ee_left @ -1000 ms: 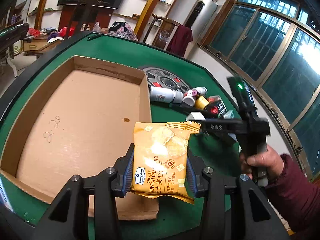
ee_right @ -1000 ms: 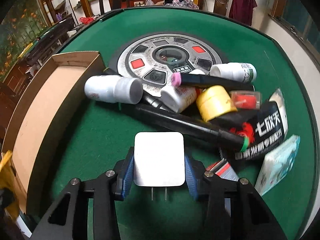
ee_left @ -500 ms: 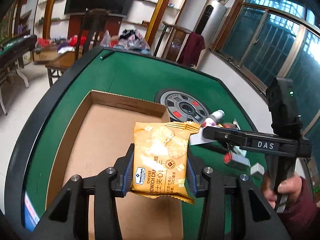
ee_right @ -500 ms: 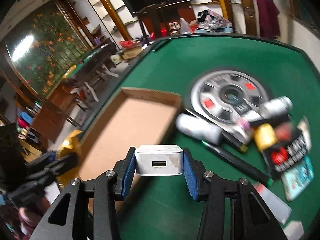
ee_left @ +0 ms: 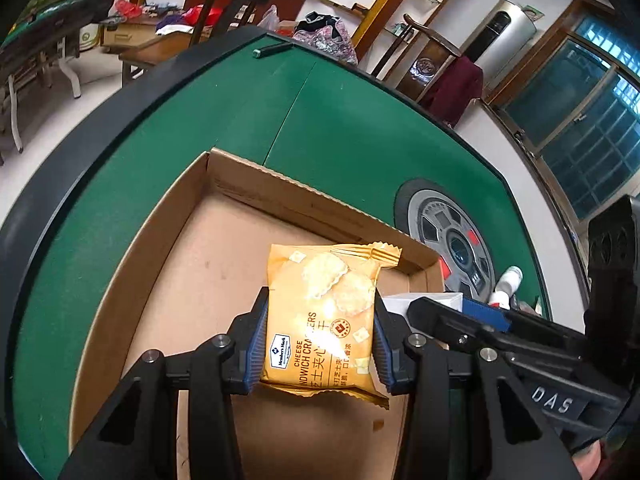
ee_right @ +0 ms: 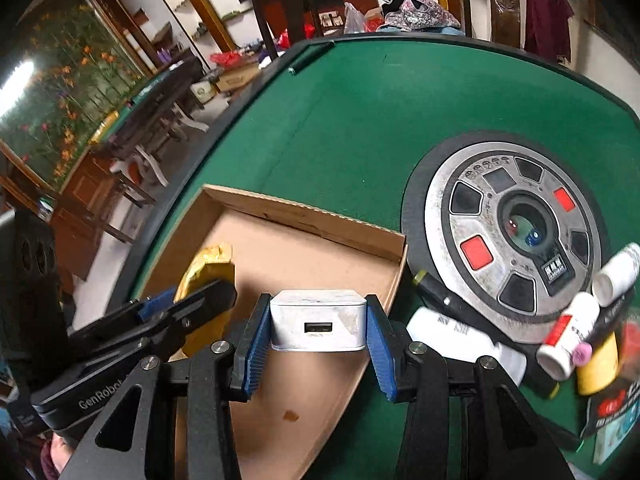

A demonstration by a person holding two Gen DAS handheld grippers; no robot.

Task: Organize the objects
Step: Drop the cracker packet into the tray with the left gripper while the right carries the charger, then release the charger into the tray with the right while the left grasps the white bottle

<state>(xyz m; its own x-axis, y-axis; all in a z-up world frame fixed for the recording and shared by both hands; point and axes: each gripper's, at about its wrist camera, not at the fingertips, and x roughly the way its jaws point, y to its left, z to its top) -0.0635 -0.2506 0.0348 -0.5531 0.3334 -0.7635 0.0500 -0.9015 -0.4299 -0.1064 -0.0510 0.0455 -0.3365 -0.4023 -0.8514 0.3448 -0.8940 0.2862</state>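
Note:
My left gripper point(ee_left: 320, 340) is shut on a yellow cheese cracker packet point(ee_left: 324, 312) and hangs over the open cardboard box point(ee_left: 224, 248). My right gripper point(ee_right: 318, 344) is shut on a white USB charger point(ee_right: 318, 324), held above the box's point(ee_right: 304, 256) right half. In the right wrist view the left gripper point(ee_right: 188, 304) with the packet point(ee_right: 204, 276) shows at the left, over the box floor. The right gripper point(ee_left: 476, 312) with the charger point(ee_left: 420, 302) reaches in from the right in the left wrist view.
The box lies on a green felt table point(ee_right: 360, 128) with a black rim. A round grey control dial point(ee_right: 516, 248) sits right of the box. White bottles point(ee_right: 568, 332), a yellow-capped jar point(ee_right: 596, 368), a black pen point(ee_right: 440, 296) and packets are piled by the dial. Chairs stand behind.
Both grippers have swung from the pile side to over the cardboard box, each carrying its object. The right gripper tipped the charger so its USB port faces the camera.

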